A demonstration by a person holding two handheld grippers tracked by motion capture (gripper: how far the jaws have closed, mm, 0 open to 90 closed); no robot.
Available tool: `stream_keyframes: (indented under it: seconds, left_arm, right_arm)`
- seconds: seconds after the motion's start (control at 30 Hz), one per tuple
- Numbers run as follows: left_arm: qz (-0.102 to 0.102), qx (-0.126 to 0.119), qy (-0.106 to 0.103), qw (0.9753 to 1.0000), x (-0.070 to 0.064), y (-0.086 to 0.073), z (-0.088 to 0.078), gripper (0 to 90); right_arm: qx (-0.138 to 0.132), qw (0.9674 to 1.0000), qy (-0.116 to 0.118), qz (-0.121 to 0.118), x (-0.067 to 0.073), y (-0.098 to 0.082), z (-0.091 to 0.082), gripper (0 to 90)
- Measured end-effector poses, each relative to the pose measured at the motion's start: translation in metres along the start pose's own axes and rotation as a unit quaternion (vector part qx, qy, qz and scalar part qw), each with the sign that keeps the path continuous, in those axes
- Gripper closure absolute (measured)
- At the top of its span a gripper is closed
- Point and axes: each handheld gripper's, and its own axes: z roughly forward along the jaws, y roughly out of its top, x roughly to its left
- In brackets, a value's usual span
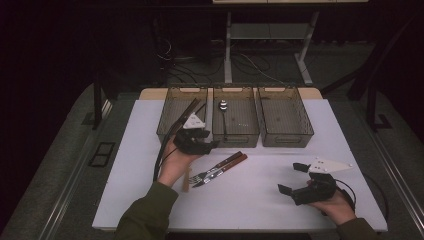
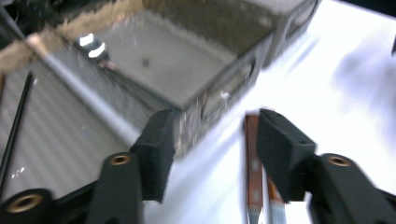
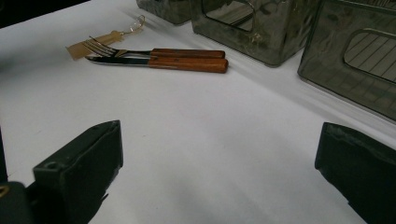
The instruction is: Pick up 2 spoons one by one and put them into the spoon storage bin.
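A fork (image 1: 202, 176) and a knife (image 1: 239, 160), both with wooden handles, lie side by side in the middle of the white table (image 1: 260, 205). My left gripper (image 1: 209, 145) hovers just behind their handles, at the front wall of the left bin (image 1: 170, 117). Its jaws stand apart with nothing between them. In the left gripper view, the left gripper (image 2: 215, 126) has the two handles (image 2: 252, 158) just under its right jaw. My right gripper (image 1: 291, 178) rests open at the front right, well away from the cutlery. In the right gripper view (image 3: 219, 154), the fork (image 3: 154, 52) and knife (image 3: 187, 64) lie far ahead.
Three translucent bins stand in a row at the back. The middle bin (image 1: 235, 135) holds a metal spoon (image 1: 223, 105), and the right bin (image 1: 285, 137) looks bare. A thin black stick (image 2: 16, 121) lies in the left bin. A small tan piece (image 1: 186, 180) sits by the fork's tines.
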Motion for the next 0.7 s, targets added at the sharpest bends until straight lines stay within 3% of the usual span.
stream_keyframes:
  seconds: [0.23, 0.37, 0.57, 0.7]
  left_arm:
    - [-0.008, 0.031, -0.009, 0.9994, 0.003, -0.033, -0.018, 74.6]
    - [-0.011, 0.046, -0.009, 0.9988, 0.002, -0.048, -0.026, 84.9]
    - [-0.014, 0.061, 0.028, 0.9976, 0.01, -0.06, -0.029, 84.5]
    - [-0.02, 0.063, 0.051, 0.9965, 0.016, -0.062, -0.026, 77.0]
  right_arm:
    - [0.002, 1.0, -0.002, 0.001, 0.0, 0.0, 0.0, 1.2]
    - [0.001, 1.0, -0.003, 0.0, 0.0, 0.0, 0.0, 1.2]
    - [0.003, 1.0, -0.003, -0.002, 0.0, 0.0, 0.0, 1.2]
    - [0.004, 1.0, -0.003, -0.003, 0.0, 0.0, 0.0, 1.2]
